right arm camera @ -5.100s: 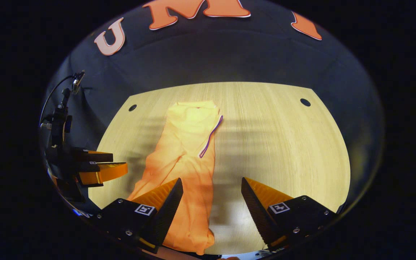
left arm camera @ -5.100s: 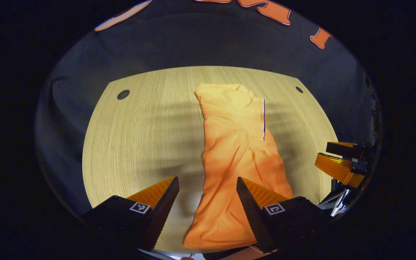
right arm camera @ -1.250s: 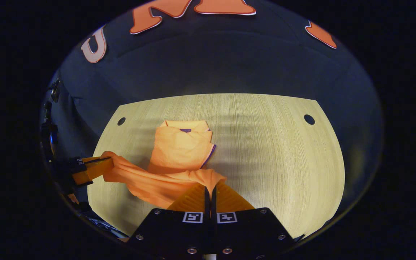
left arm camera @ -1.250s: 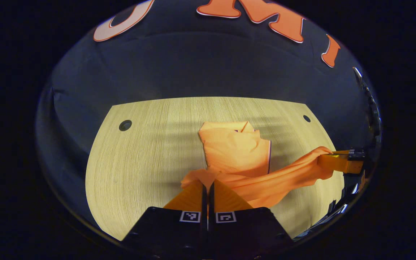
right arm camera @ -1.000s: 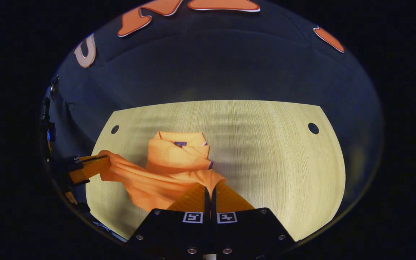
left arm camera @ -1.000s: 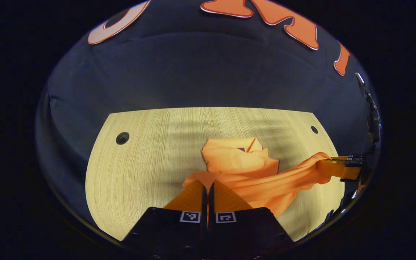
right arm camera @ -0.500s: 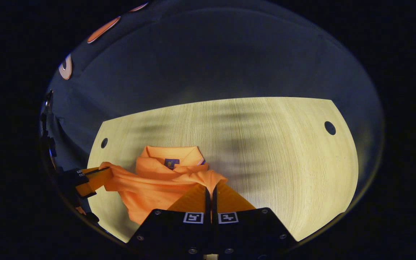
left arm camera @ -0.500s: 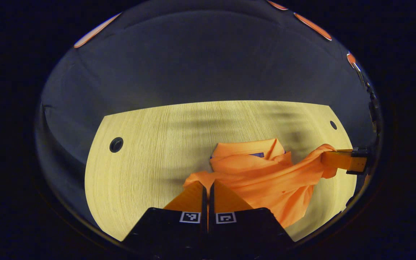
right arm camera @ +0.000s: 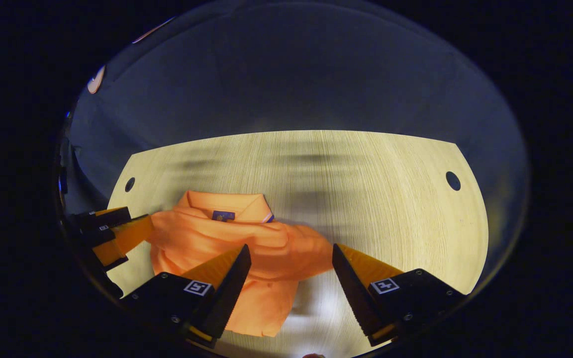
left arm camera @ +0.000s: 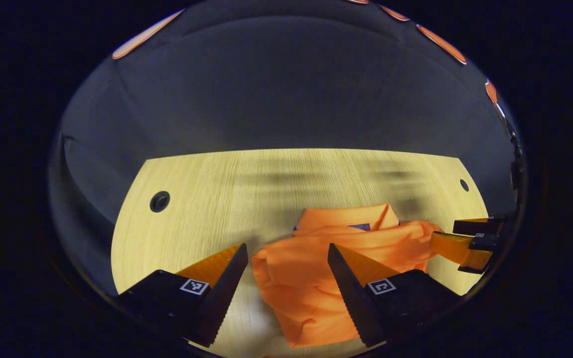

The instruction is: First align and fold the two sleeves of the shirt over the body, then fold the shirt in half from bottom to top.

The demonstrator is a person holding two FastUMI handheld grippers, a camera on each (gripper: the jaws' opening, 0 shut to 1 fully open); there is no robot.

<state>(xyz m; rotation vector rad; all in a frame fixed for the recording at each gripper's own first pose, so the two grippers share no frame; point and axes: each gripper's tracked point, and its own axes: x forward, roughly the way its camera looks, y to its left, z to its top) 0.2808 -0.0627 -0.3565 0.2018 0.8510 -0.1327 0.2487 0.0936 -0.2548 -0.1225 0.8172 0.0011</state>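
- Left gripper view: the left tongs (left arm camera: 286, 271) stand wide apart, holding nothing. The orange polo shirt of soft knit fabric (left arm camera: 316, 271) lies between and beyond the fingers, on the pale wood-grain desk (left arm camera: 202, 199), toward the near edge.
- Left gripper view: the right tongs (left arm camera: 458, 238) show at the far right, just beside the shirt's edge. They appear parted, and I see no cloth gripped between them.
- Left gripper view, risk: the folded-over layer sits bunched and rounded, not flat. In my judgement it may slump back or slide askew, because loose knit holds no crease until pressed.
- Right gripper view: the right tongs (right arm camera: 289, 271) are spread wide and empty. The shirt (right arm camera: 227, 248) lies ahead and to the left, partly under the left finger.
- Right gripper view: the left tongs (right arm camera: 117, 228) sit at the shirt's far left edge, seemingly parted. Whether they touch the cloth cannot be told.
- Right gripper view, risk: the top edge lies just short of the collar (right arm camera: 227, 201) and runs unevenly, bulging to the right. A withdrawing finger could snag that bulge and drag the fold open.
- Condition of the shirt: collar and neck label (right arm camera: 223, 215) remain exposed at the far end. The bottom half appears brought up over the body. The surface is wrinkled and the outline irregular. The half-fold looks laid down but unsmoothed.
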